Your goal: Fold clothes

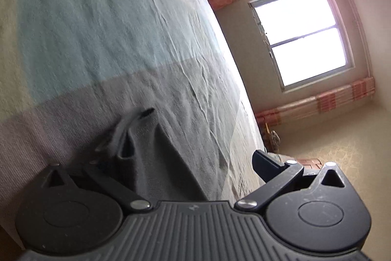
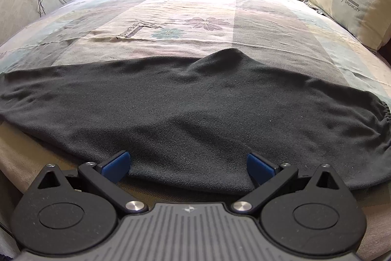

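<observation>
1. A dark grey garment (image 2: 190, 102) lies spread across the near part of the bed (image 2: 185, 14), its long side running along the bed's near edge, with an elastic-gathered opening at its right end (image 2: 383, 114) and a raised hump along its far edge. It looks like trousers or a similar piece laid flat, or possibly already folded once along its length; the pictures do not settle which, so I cannot judge how many folds remain.
2. No compact folded stack shows anywhere on the bed, so in my judgement folding work is left.
3. The right gripper (image 2: 188, 165) is released, its jaws wide apart and straddling the garment's near hem at the bed's edge, with cloth between them but not pinched.
4. The left gripper (image 1: 185, 158) is tipped sideways over the bed, jaws spread; a corner of the garment (image 1: 146, 153) drapes against one finger, not clamped.
</observation>
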A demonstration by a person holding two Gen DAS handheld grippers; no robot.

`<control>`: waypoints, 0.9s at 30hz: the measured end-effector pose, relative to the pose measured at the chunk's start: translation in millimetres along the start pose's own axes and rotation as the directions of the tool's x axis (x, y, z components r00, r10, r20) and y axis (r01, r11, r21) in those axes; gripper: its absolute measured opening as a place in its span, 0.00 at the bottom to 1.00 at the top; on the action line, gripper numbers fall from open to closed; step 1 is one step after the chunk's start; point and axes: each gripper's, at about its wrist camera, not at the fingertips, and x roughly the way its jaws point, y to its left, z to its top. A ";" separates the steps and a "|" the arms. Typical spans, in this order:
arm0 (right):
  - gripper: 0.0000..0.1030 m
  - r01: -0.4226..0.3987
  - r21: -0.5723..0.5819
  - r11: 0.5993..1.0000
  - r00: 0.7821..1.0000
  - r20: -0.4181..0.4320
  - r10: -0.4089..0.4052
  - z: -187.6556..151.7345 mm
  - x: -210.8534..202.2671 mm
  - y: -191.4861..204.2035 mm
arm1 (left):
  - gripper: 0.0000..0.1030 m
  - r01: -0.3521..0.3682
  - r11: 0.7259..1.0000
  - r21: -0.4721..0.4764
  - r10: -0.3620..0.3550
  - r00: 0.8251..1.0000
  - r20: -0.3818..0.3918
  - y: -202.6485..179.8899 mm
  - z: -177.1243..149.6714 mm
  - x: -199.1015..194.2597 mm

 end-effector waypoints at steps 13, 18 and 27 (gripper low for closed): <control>1.00 -0.002 -0.006 1.000 1.000 0.003 0.002 -0.9 0.9 2.3 | 0.77 -0.043 0.991 0.128 0.039 0.999 0.039 8.2 -4.7 -3.0; 1.00 -0.004 -0.009 1.000 1.000 0.007 0.004 -2.3 0.0 2.6 | 0.60 -0.065 0.981 0.181 0.054 0.996 0.065 10.0 -7.5 -7.2; 1.00 -0.003 -0.015 1.000 1.000 0.010 0.003 -4.2 -4.1 3.1 | 0.10 -0.142 0.977 0.161 0.130 0.988 0.088 30.8 -11.6 -20.2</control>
